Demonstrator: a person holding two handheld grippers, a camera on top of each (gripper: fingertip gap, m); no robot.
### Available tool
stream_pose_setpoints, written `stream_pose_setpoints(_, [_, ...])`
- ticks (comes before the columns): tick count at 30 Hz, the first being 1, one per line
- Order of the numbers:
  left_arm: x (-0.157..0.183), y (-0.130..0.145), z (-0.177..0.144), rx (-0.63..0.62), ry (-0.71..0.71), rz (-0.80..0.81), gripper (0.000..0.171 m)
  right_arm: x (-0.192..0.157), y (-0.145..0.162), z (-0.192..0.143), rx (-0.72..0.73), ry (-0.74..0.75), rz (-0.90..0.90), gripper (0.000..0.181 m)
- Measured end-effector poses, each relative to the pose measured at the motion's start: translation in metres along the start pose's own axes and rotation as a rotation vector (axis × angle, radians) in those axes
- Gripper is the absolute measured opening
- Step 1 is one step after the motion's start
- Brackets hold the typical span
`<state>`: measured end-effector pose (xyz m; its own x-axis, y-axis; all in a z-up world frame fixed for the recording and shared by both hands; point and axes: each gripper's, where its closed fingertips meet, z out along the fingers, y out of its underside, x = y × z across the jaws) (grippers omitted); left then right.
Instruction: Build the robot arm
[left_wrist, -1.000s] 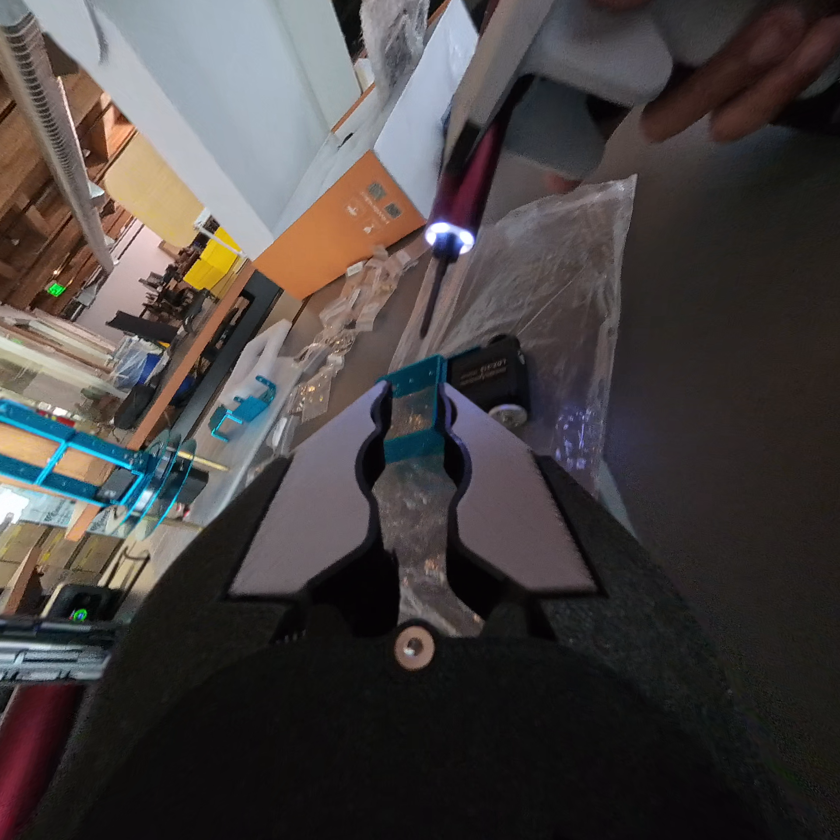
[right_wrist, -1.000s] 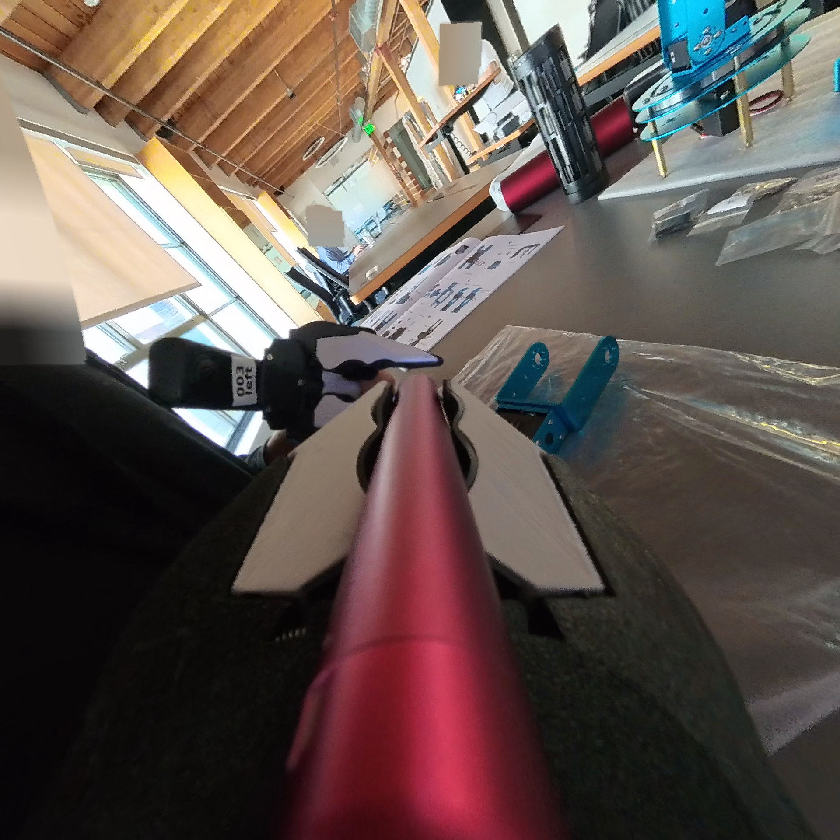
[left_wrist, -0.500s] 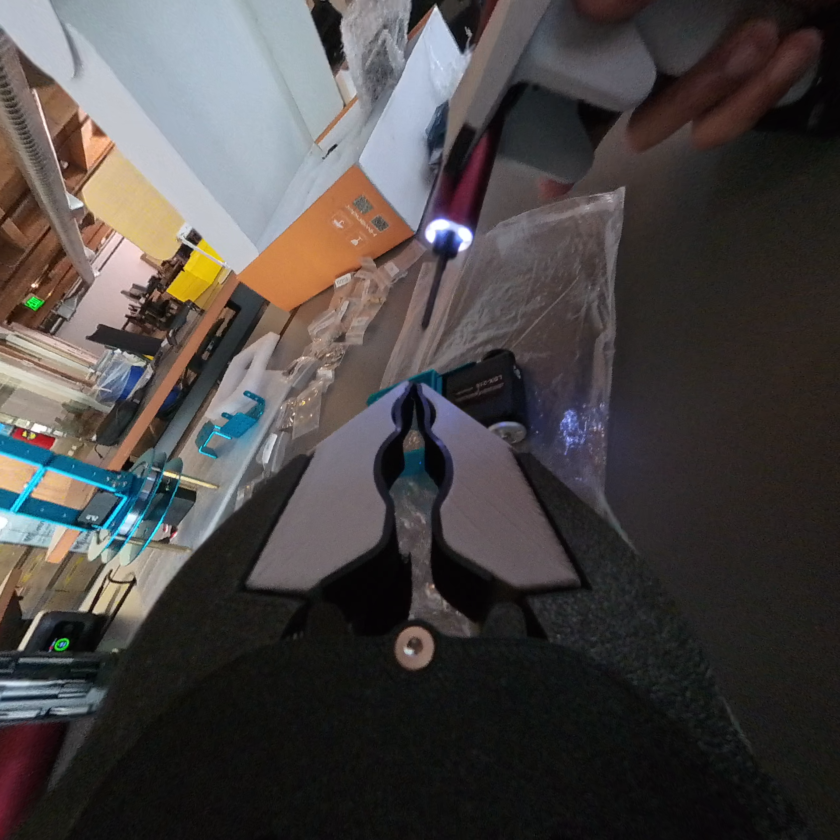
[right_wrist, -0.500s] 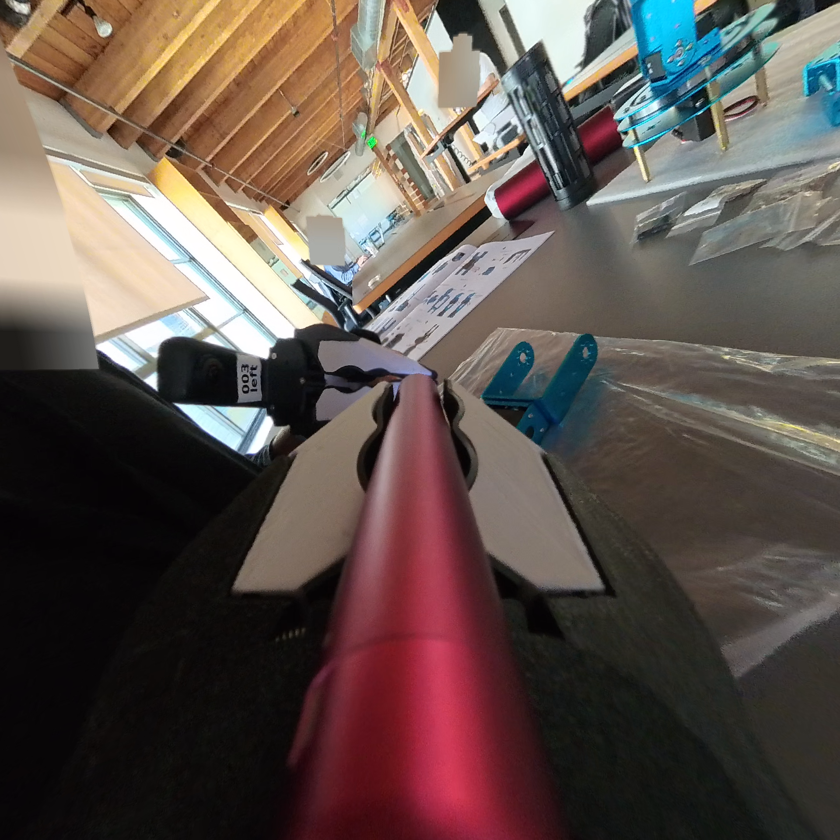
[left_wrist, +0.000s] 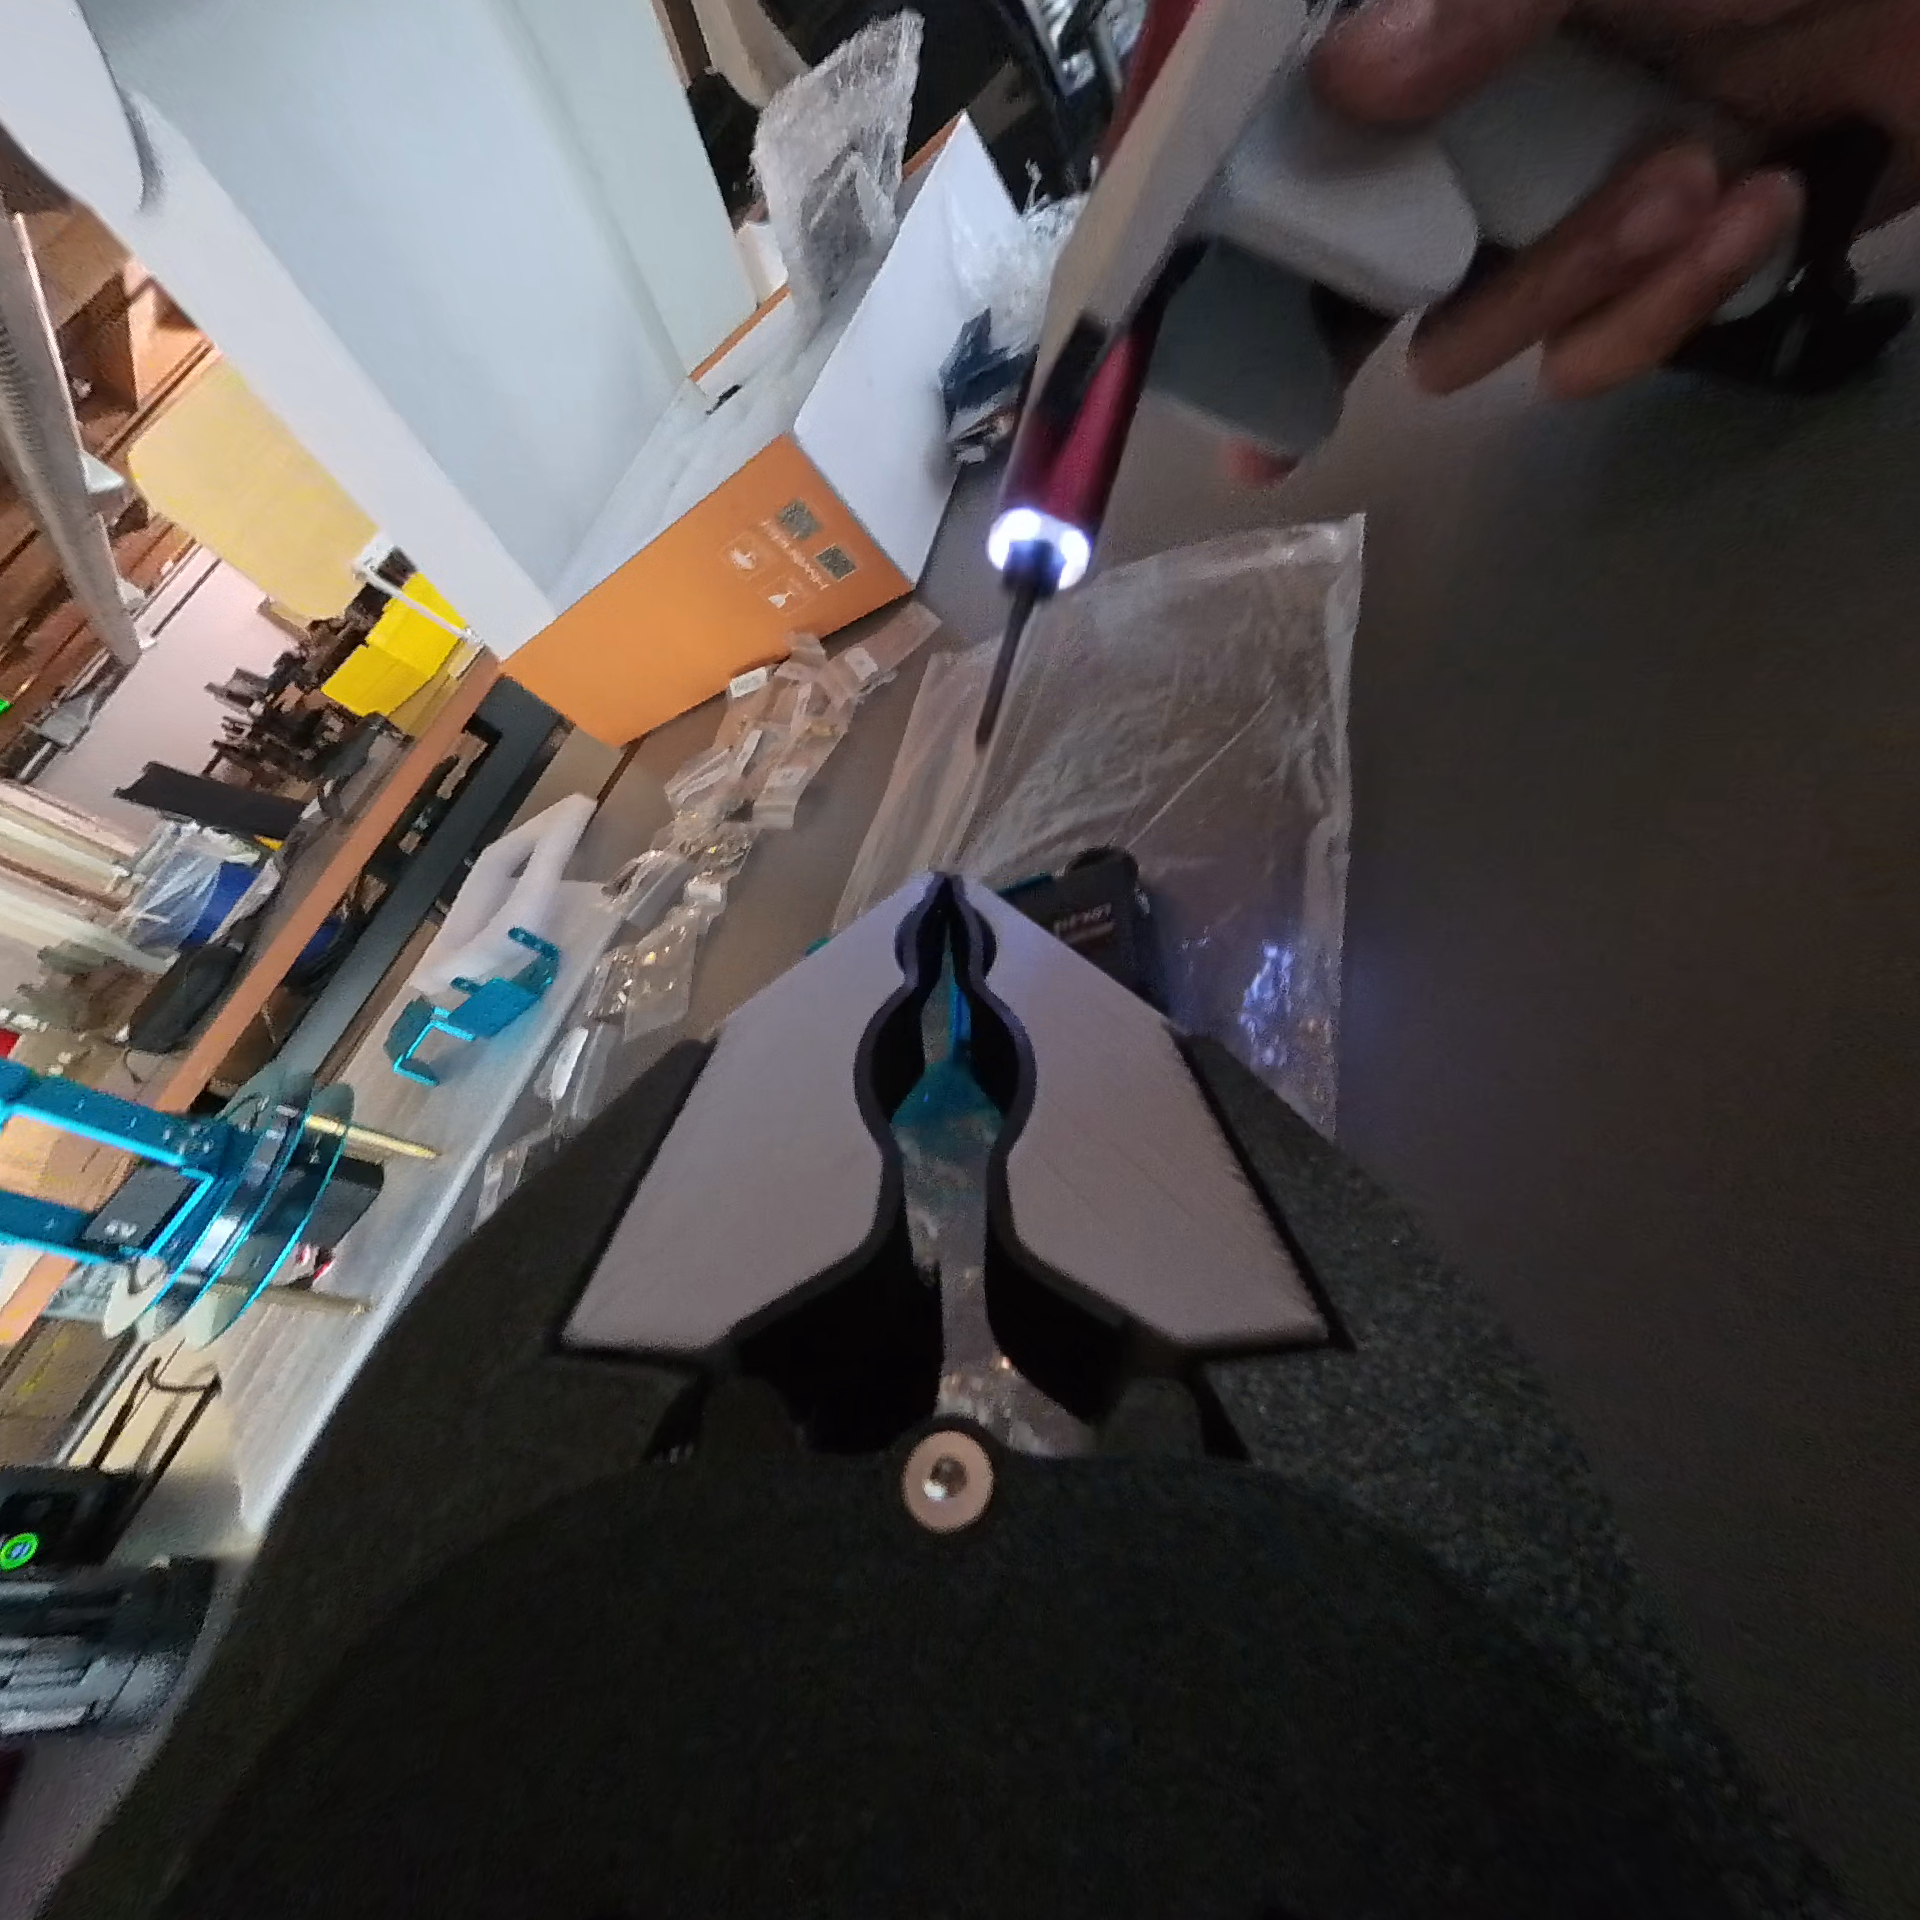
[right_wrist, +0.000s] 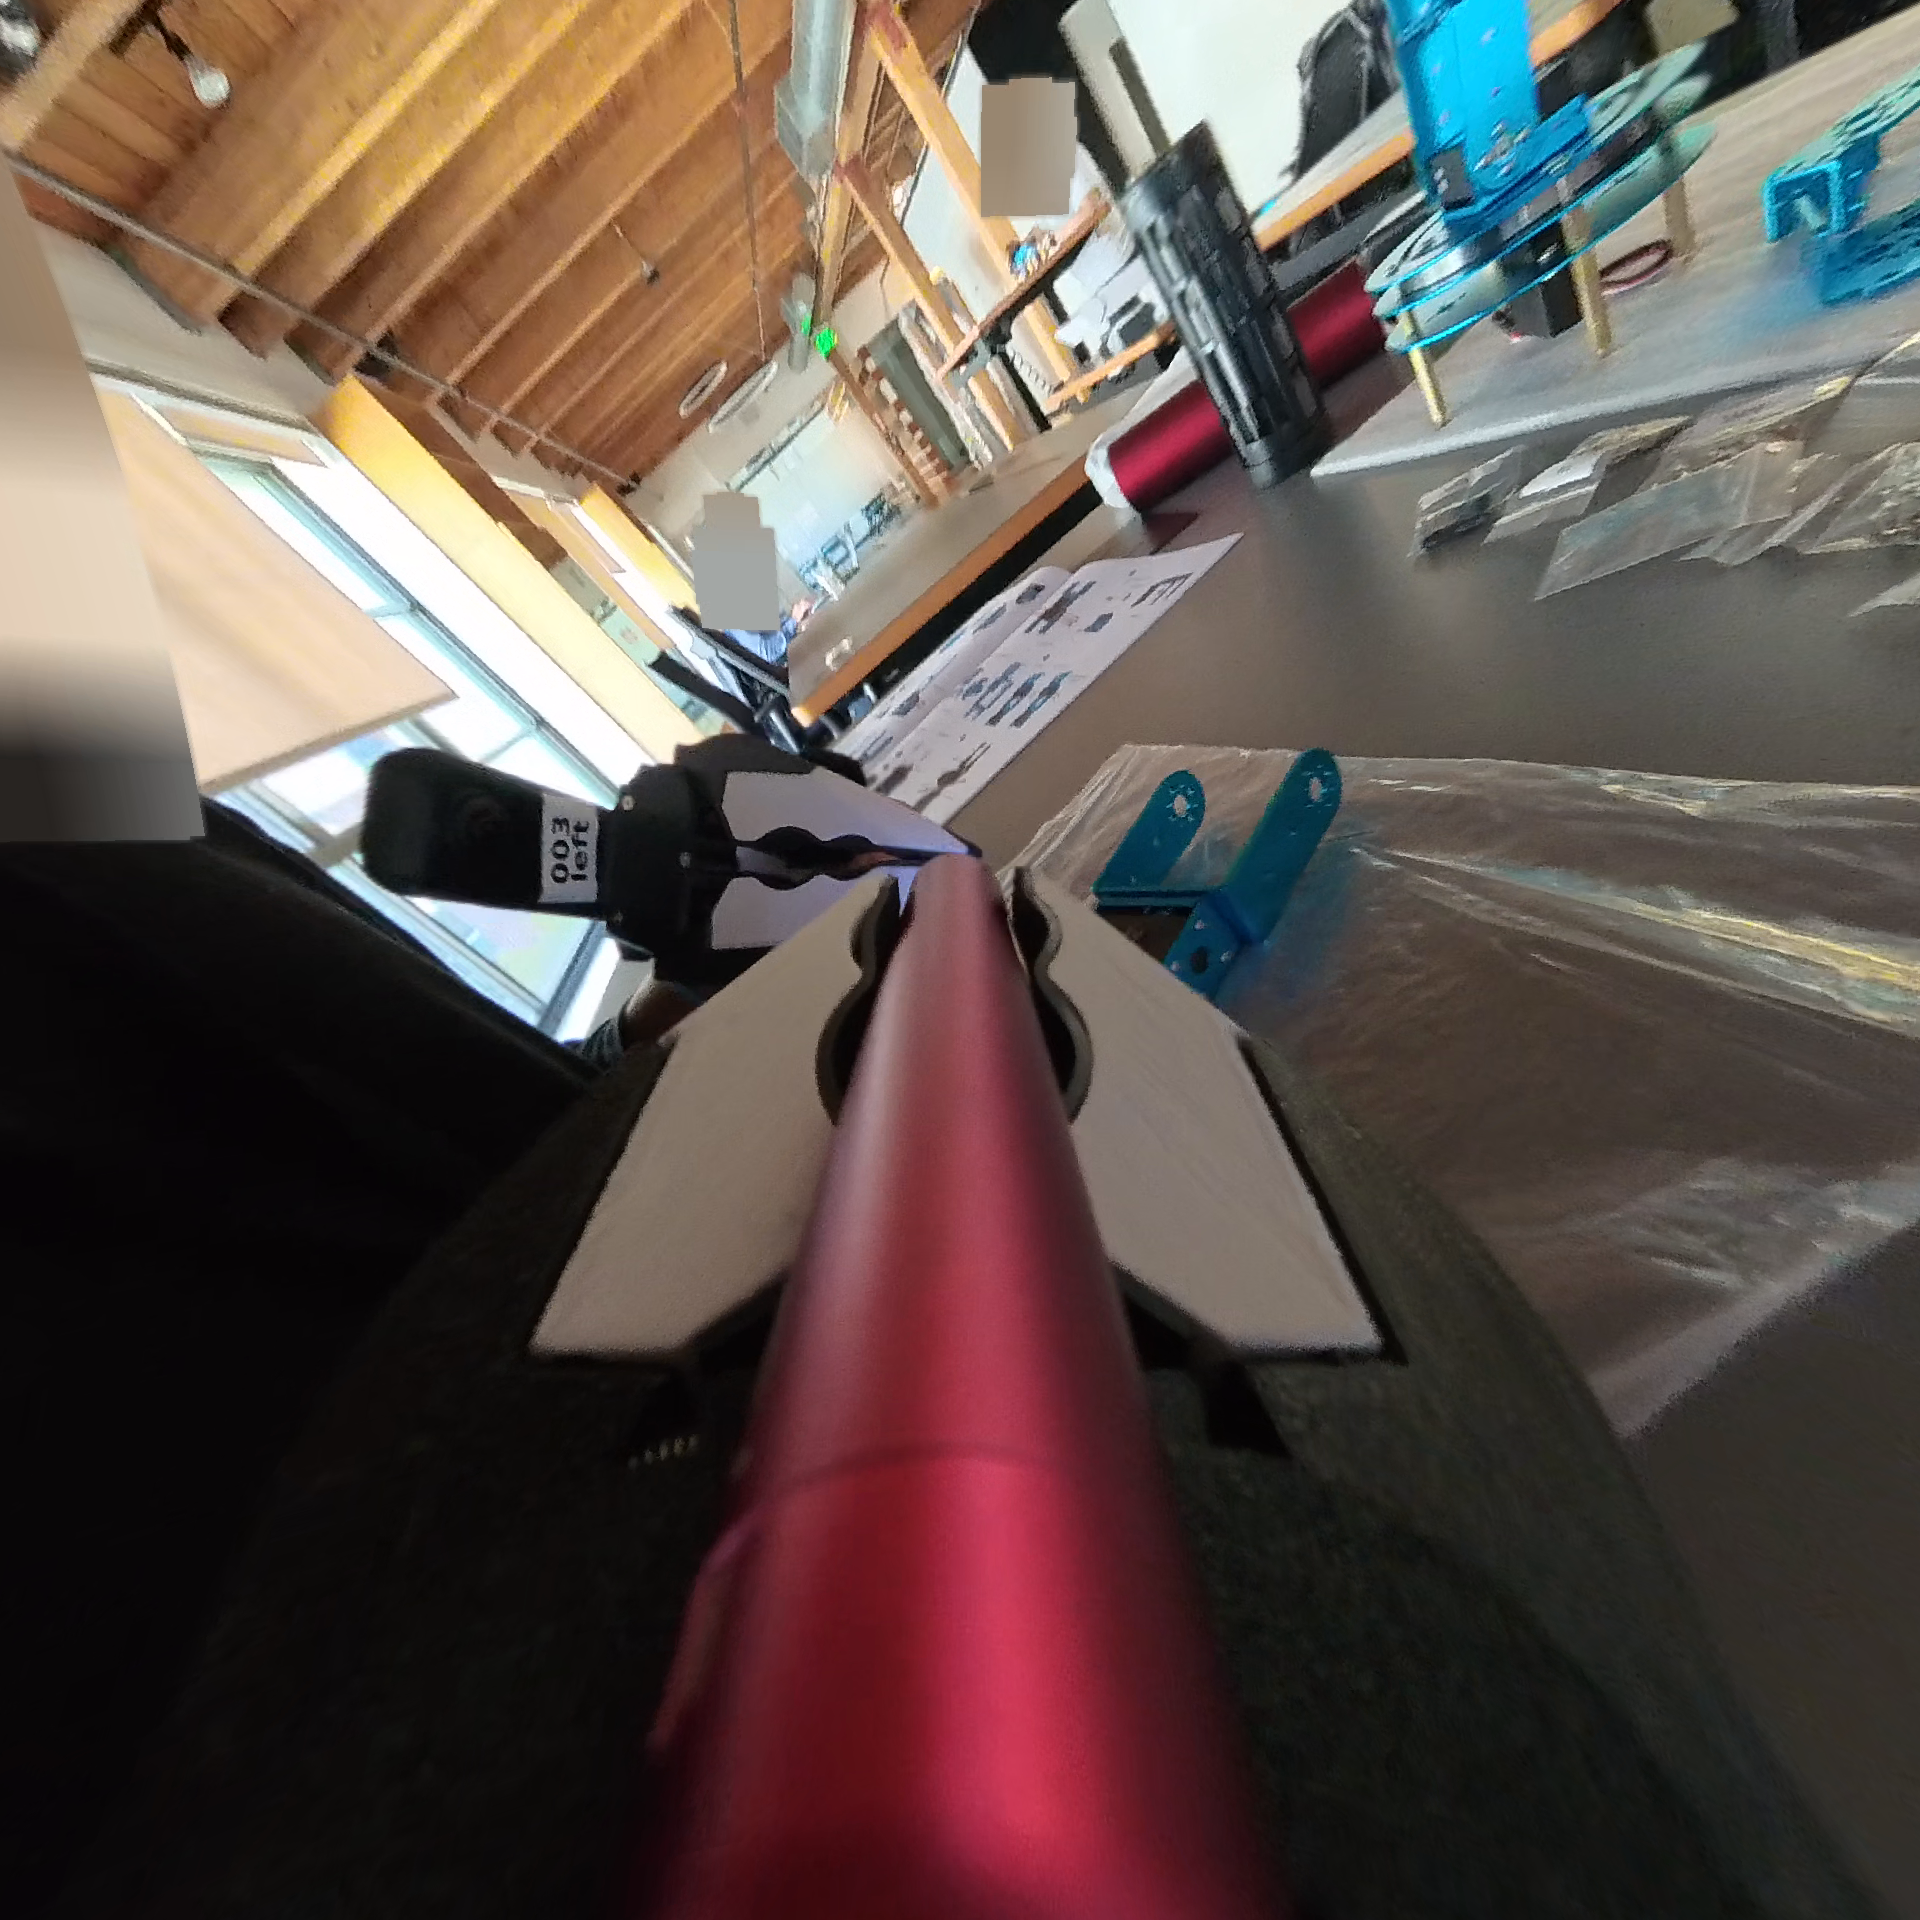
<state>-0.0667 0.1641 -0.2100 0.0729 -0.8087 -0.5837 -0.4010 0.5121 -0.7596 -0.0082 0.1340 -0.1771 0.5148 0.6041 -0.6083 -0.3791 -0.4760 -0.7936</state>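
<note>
Blue metal peeks through the narrow slot of the left claw (left_wrist: 945, 914), whose tips are pinched together with a strip of clear plastic and the edge of a blue bracket (left_wrist: 940, 1101) showing between the fingers; whether it truly grips that bracket, I cannot tell for sure. From the right wrist view, that bracket (right_wrist: 1236, 862) lies on a clear plastic bag (right_wrist: 1610, 987) spread over the dark grey surface (right_wrist: 1403, 644), its two holed arms pointing up, and the left claw (right_wrist: 935, 847) sits just beside it with its tips meeting. Over on the other side, the right claw (right_wrist: 961, 883) is clamped firmly around a red electric screwdriver (right_wrist: 956, 1455) running straight out between its fingers. In the left wrist view that screwdriver (left_wrist: 1070, 436) hangs above the bag, ring light glowing, thin bit (left_wrist: 1003, 665) aimed down at the plastic. A black servo motor (left_wrist: 1091, 914) rests on the bag just past the left claw's tips. An orange and white box (left_wrist: 790, 540) and small parts packets (left_wrist: 769, 727) lie farther back.
</note>
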Motion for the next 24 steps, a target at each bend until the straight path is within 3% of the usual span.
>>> stream_pose_setpoints(3, [-0.008, 0.013, -0.006, -0.029, -0.013, -0.037, 0.0, 0.01, -0.005, -0.02, -0.005, 0.071, -0.053, 0.022])
stream_pose_setpoints(6, [-0.003, 0.008, -0.002, -0.008, 0.063, -0.168, 0.004, 0.021, -0.003, -0.038, -0.126, 0.21, -0.319, 0.022])
stream_pose_setpoints(9, [0.016, -0.029, 0.022, 0.055, 0.223, -0.226, 0.039, 0.007, 0.001, -0.03, -0.203, 0.153, -0.395, 0.022])
stream_pose_setpoints(13, [0.031, -0.061, 0.065, 0.052, 0.142, 0.109, 0.044, 0.006, 0.003, -0.018, -0.198, 0.134, -0.364, 0.022])
stream_pose_setpoints(17, [0.037, -0.076, 0.084, 0.066, 0.056, 0.271, 0.023, 0.009, 0.004, -0.027, -0.159, 0.146, -0.315, 0.022])
stream_pose_setpoints(20, [0.038, -0.075, 0.088, 0.051, 0.056, 0.333, 0.021, 0.009, 0.005, -0.049, -0.156, 0.156, -0.317, 0.023])
stream_pose_setpoints(24, [0.029, -0.063, 0.094, -0.003, 0.056, 0.457, 0.02, 0.019, -0.009, -0.104, -0.155, 0.226, -0.316, 0.029])
